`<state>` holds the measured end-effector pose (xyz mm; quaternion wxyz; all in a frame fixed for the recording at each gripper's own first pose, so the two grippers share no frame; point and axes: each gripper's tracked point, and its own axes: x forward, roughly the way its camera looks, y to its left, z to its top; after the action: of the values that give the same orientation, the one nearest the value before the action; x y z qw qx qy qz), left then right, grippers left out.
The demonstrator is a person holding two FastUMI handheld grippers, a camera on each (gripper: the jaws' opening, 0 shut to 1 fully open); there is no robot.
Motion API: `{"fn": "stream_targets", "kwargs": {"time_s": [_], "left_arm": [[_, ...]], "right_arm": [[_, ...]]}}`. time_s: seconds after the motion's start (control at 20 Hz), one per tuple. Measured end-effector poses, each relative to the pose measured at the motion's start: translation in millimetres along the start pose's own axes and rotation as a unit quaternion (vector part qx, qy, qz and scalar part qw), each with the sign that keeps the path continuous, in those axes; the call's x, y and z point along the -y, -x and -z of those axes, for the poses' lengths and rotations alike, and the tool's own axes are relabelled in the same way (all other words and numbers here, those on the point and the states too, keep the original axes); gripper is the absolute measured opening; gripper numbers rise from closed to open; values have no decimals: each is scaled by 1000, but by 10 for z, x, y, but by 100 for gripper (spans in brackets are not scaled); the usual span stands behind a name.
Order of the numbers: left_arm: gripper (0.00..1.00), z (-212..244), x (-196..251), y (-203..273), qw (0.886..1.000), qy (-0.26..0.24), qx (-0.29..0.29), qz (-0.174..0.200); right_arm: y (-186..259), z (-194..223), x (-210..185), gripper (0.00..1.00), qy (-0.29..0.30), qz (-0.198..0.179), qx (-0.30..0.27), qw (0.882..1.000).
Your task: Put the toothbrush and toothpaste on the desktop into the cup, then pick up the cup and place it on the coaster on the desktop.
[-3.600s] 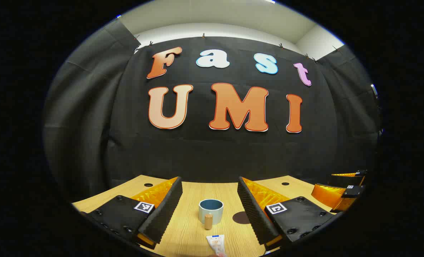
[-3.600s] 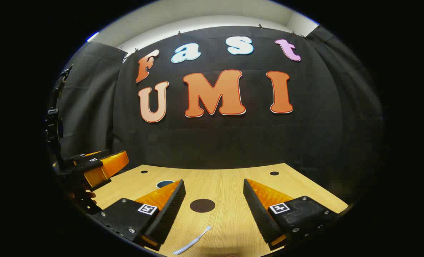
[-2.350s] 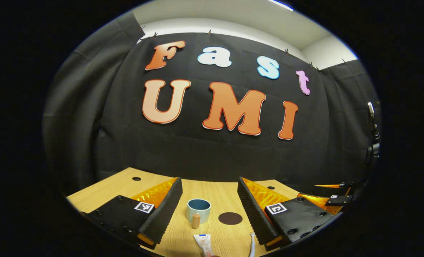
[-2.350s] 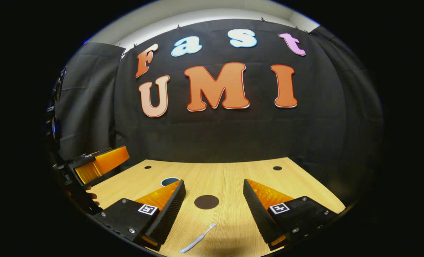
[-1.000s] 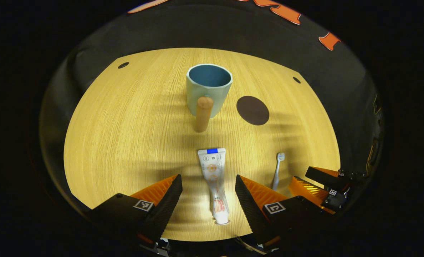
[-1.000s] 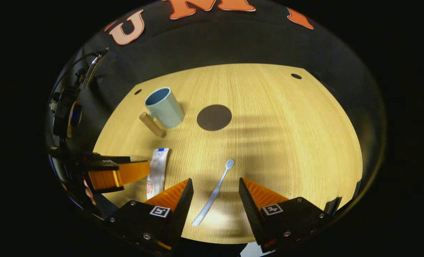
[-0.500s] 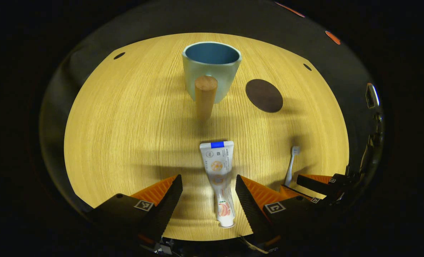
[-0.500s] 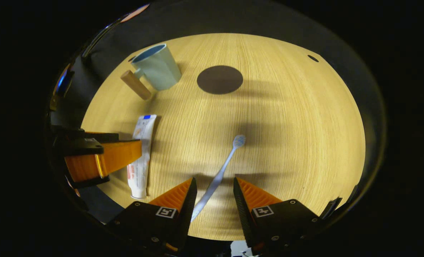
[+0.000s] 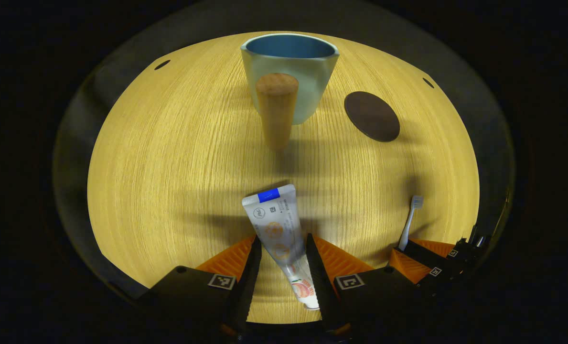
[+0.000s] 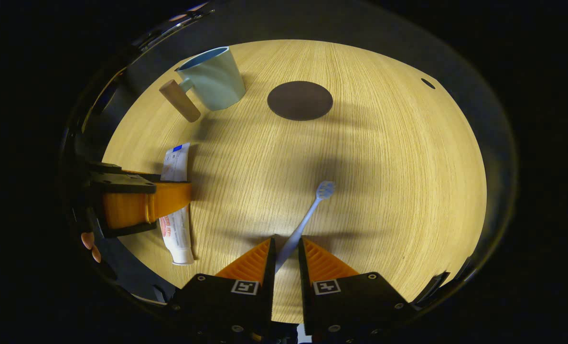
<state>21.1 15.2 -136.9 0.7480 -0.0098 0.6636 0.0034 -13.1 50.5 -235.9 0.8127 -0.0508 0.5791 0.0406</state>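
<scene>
Left gripper view shows our left gripper with its fingers pinched on the lower half of the toothpaste, which lies on the desktop with its flat crimped end toward the cup. We judge the tube light and soft, so it will dent and may bend; a hold near the stiffer cap end seems safest. In the right gripper view our right gripper is drawn in around the handle of the toothbrush, and we take it for a pinch, head pointing away. The brush looks thin, light, stiff and a bit slippery, likely to pivot if held far from its middle. The cup stands upright, its wooden handle toward us, beside the coaster, apart from it. We count 2 items not yet in the cup.
</scene>
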Motion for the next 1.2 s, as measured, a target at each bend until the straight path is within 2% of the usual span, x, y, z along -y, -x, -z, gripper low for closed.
{"fn": "stream_targets", "kwargs": {"time_s": [0.05, 0.1, 0.15, 0.35, 0.4, 0.65, 0.85, 1.0, 1.2], "left_arm": [[61, 25, 22, -1, 1000, 7, 3, 4], [63, 57, 30, -52, 1000, 22, 1, 10], [44, 42, 37, -7, 1000, 27, 3, 13], [43, 73, 51, 11, 998, 36, 15, 44], [27, 67, 70, 14, 998, 34, 12, 49], [28, 26, 147, 74, 996, 2, 39, 76], [28, -85, 207, 185, 991, -17, 89, 96], [28, -209, 286, 381, 980, -48, 145, 128], [28, -440, 243, 694, 961, -73, 228, 139]], "right_arm": [[-1, -8, 3, 25, 4, 3, 6, 1000], [0, -17, 0, 25, 9, 4, 13, 1000], [3, -34, 2, 23, 16, 5, 20, 1000], [-15, -119, -41, 13, 27, 6, 55, 998], [-14, -130, -37, 11, 27, 7, 63, 998], [-18, -194, -20, 7, 5, 16, 103, 995], [8, -173, -24, 6, -25, -10, 129, 991], [137, -250, -53, 6, -39, -30, 170, 984], [395, -276, 78, 6, -39, -26, 223, 974]]}}
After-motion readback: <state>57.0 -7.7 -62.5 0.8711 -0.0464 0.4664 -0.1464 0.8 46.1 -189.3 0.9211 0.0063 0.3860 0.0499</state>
